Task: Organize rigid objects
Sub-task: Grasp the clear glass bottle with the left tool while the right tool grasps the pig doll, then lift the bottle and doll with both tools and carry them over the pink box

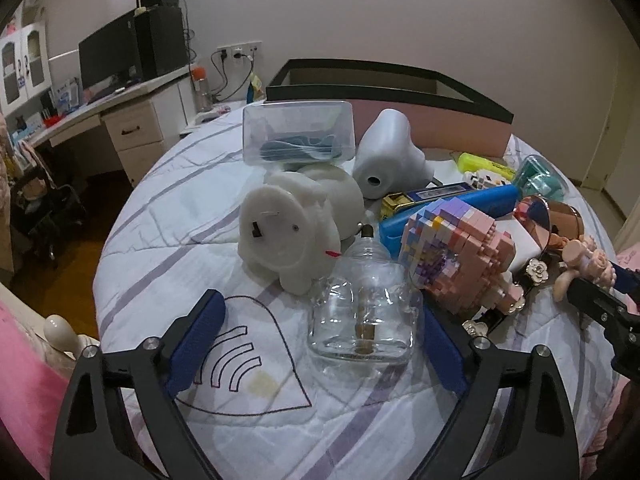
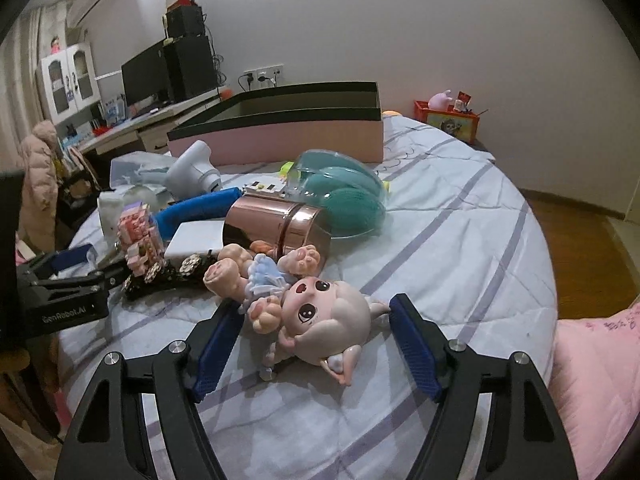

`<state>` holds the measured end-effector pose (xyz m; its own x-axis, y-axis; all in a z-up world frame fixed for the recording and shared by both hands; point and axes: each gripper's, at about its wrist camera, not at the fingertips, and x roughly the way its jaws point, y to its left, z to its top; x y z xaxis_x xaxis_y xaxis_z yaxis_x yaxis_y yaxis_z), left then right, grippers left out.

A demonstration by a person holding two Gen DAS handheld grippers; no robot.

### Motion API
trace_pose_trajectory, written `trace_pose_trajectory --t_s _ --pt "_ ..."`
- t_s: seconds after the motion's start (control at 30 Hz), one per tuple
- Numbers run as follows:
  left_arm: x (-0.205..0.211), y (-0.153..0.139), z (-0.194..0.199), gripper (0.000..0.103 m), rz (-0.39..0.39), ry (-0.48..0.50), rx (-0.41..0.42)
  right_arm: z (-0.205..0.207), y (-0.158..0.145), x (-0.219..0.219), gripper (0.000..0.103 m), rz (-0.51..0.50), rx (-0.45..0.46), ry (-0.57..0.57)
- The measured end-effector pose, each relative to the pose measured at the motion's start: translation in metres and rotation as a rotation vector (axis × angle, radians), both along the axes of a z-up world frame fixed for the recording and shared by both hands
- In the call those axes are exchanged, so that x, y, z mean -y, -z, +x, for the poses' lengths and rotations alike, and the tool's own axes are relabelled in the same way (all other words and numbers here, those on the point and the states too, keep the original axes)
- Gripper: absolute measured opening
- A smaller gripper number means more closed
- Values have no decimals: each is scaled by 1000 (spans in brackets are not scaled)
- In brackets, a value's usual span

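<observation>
Your left gripper [image 1: 320, 340] is spread wide at the bottom of its view, and the clear glass bottle [image 1: 362, 308] sits on the bedspread [image 1: 168, 240] between the blue pads — nearer the right-hand one, though I can't tell if it's actually touching. Just above the bottle is the white animal figure [image 1: 288, 232], and to the bottle's right the pink block figure [image 1: 460, 252] leans against the blue case [image 1: 448, 208]. The clear plastic box [image 1: 298, 132] sits higher up, centre of frame, in front of the pink storage box [image 1: 440, 120].

Your right gripper [image 2: 316, 344] is open too, with the doll [image 2: 312, 304] lying on its side between the fingers — its big head is in the gap, neither pad pressed on it. Above the doll, mid-frame, is the rose-gold tin [image 2: 280, 220], with the teal brush pack [image 2: 344, 188] to its upper right.
</observation>
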<state>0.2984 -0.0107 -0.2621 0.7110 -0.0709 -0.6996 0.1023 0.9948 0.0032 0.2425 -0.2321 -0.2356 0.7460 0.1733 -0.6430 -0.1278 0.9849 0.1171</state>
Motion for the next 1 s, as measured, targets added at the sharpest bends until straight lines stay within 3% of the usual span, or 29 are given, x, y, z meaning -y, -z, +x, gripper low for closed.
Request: trace_pose_trajectory --t_s 0.07,0.13,0.17,0.2,0.7,1.0 --pt "2 0 -2 72 5 22 15 2 1 -1 76 -2 3 1" --pt "4 0 -4 67 12 33 23 2 4 -2 76 5 -1 -5" --pt "4 -1 -6 56 7 42 29 3 5 -2 76 6 0 -6" --pt "5 -1 -7 55 -3 53 31 3 5 -2 76 5 2 -6" --pt "2 -21 -27 52 -25 100 84 -2 -3 -5 76 -4 16 1" --pt "0 -44 -39 52 -48 112 127 -17 -25 -10 76 -28 65 9"
